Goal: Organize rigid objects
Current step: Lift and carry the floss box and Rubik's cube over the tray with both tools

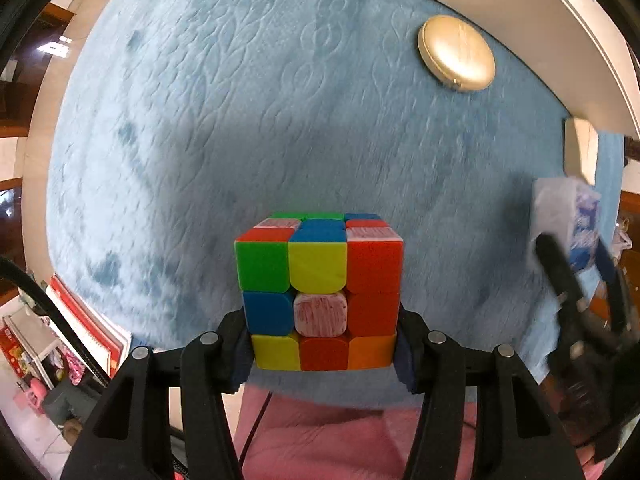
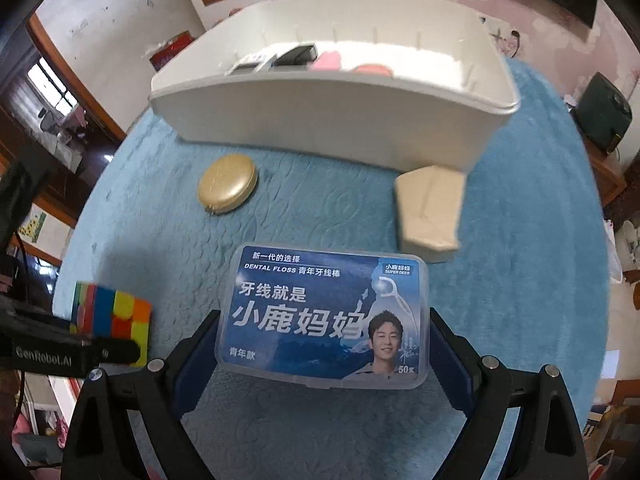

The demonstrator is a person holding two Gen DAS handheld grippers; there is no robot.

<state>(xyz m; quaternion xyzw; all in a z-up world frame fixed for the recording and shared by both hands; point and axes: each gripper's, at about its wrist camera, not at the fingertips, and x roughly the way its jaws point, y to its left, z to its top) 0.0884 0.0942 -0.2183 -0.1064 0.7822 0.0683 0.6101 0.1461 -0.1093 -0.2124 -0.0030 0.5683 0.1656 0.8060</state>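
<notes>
Left wrist view: left hand-held gripper (image 1: 324, 352) clamps the puzzle cube (image 1: 320, 292); the right hand-held gripper (image 2: 324, 364) grips the floss box (image 2: 324, 316).

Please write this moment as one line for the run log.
left gripper: shut on puzzle cube | right gripper: shut on dental floss box | white bin: ahead

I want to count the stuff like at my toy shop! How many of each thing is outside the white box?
Puzzle cube: 1
Dental floss box: 1
Gold round case: 1
Beige block: 1
Total: 4, not counting what lies inside the white bin.
</notes>
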